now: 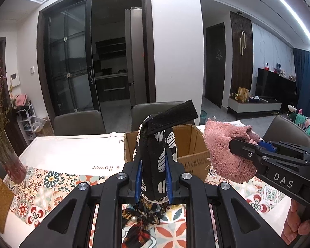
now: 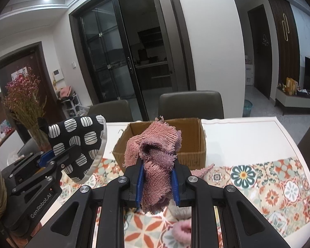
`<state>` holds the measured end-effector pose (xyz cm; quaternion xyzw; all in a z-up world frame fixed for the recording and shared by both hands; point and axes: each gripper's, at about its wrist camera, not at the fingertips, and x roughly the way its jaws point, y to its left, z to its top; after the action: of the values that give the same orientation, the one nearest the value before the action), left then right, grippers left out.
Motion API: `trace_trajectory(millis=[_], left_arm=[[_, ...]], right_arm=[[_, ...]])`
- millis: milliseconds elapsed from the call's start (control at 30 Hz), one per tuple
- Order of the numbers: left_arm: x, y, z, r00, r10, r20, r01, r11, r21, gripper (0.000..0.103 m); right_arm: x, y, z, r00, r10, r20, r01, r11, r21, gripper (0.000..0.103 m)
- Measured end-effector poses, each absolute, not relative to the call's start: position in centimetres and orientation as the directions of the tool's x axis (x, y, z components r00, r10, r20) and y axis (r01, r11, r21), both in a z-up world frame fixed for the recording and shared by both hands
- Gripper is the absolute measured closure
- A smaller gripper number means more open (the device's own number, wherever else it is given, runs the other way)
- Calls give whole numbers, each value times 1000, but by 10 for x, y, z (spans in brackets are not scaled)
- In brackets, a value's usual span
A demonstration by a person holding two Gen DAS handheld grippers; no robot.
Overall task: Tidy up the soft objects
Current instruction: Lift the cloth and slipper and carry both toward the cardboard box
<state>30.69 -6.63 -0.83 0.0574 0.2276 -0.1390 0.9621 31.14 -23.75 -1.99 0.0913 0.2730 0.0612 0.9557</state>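
Dining table [image 2: 248,132] spread with a white cloth, bordered along the near side by a band of colourful floral tile pattern [image 2: 279,181]. Open brown cardboard box [image 2: 196,157] standing toward the far edge, mid-table. Glass vase of dried pink flowers [image 1: 9,161] at the left edge. Dark floral fabric scrunchie [image 1: 142,219] lying near the front edge.

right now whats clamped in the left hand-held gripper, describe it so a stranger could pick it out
Start at the open cardboard box on the patterned tablecloth. Left of it, lifted off the table, the left hand-held gripper clamps an oven mitt. It is black with white striped ovals, unlike the shaggy pink cloth.
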Motion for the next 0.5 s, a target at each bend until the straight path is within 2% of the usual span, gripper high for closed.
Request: trace_trajectory(millis=[500], left_arm=[[356,-75,-8,869,-226,-441,278,959,56,83]], right_arm=[[363,-240,-14,863,144,-483,-59,980,188,79]])
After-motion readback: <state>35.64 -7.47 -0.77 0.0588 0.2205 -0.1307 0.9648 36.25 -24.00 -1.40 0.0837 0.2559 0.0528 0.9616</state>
